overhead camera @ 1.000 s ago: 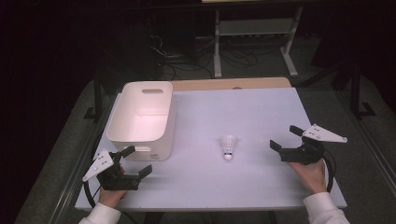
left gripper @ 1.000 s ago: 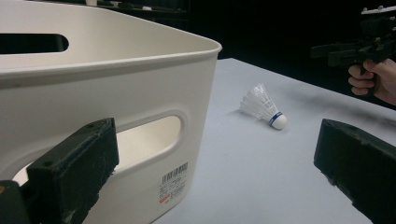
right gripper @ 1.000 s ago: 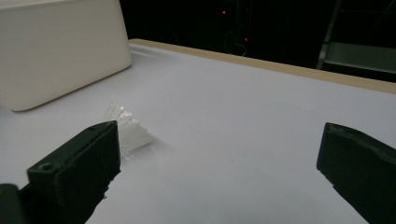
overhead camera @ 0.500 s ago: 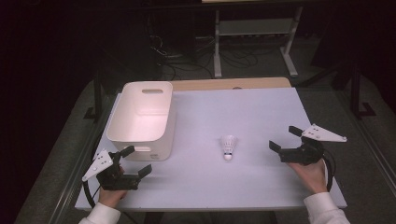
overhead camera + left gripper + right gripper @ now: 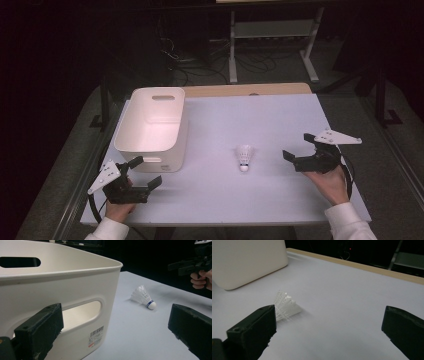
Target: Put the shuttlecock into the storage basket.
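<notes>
A white shuttlecock [image 5: 244, 157] lies on its side on the white table [image 5: 260, 115], cork end toward the person. A white plastic bin [image 5: 152, 127] with handle slots stands at the left. My left gripper [image 5: 147, 171] is open at the bin's near right corner, with nothing between its jaws. In the left gripper view the bin [image 5: 57, 290] is close on the left and the shuttlecock [image 5: 143, 297] lies farther off. My right gripper [image 5: 298, 146] is open just right of the shuttlecock, apart from it. In the right gripper view the shuttlecock [image 5: 285, 305] shows beside the left jaw.
A wooden strip [image 5: 245, 90] runs along the table's far edge. Beyond it stand a metal shelf frame [image 5: 270, 35] and cables on a dark floor. The other hand's gripper [image 5: 185, 266] shows far right in the left gripper view.
The right gripper has edged slightly left toward the shuttlecock. The left gripper, bin and shuttlecock have stayed put.
</notes>
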